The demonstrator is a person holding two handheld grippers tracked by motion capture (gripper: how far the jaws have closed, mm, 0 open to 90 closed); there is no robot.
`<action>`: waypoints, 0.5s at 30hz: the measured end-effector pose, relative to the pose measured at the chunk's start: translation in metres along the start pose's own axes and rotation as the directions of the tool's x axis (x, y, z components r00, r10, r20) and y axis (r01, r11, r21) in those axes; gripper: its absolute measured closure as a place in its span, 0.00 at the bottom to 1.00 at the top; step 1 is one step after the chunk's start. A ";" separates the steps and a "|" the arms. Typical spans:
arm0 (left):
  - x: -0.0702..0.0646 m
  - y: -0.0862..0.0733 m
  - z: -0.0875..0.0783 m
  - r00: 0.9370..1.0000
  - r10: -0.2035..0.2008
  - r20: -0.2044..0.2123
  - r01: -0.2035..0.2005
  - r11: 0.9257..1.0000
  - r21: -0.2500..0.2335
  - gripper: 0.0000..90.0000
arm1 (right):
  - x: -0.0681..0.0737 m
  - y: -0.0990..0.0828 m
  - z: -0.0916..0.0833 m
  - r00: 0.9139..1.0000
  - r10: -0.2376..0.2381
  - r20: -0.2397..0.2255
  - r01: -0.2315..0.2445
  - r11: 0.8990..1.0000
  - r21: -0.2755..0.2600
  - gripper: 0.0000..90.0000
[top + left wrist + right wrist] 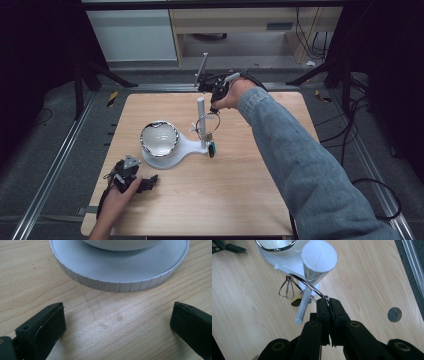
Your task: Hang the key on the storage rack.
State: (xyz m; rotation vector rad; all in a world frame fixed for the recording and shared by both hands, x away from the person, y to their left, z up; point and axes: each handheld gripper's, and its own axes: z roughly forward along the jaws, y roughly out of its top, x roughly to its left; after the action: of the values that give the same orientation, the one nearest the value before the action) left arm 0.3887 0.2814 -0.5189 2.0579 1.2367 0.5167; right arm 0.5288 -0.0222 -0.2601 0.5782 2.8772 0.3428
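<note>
Near the middle of the high view, a white stand [186, 146] sits on the wooden counter [240, 190], carrying a shiny bowl [159, 137] and an upright post [201, 122]. A wire ring [308, 285] loops around the post, with keys [287, 288] hanging below. The right gripper [328, 302] has its jaws clamped on the ring. At lower left, the left gripper [150, 181] rests with jaws wide apart, touching nothing, just beside the stand's ribbed rim. The keys' details are hard to make out.
</note>
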 end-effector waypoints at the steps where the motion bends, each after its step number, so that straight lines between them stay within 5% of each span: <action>1: 0.000 0.000 0.000 1.000 0.000 0.000 0.000 1.000 0.000 0.00 | 0.000 -0.001 -0.001 1.000 0.002 0.001 -0.002 1.000 -0.005 0.96; 15: 0.000 0.000 0.000 1.000 0.001 0.000 -0.001 1.000 0.000 0.00 | -0.011 -0.016 -0.012 0.998 0.048 0.052 -0.046 0.998 -0.045 0.84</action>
State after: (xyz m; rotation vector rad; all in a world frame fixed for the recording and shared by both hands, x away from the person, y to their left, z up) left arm 0.3887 0.2815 -0.5188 2.0585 1.2363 0.5169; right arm 0.5300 -0.0432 -0.2514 0.6378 2.8022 0.3910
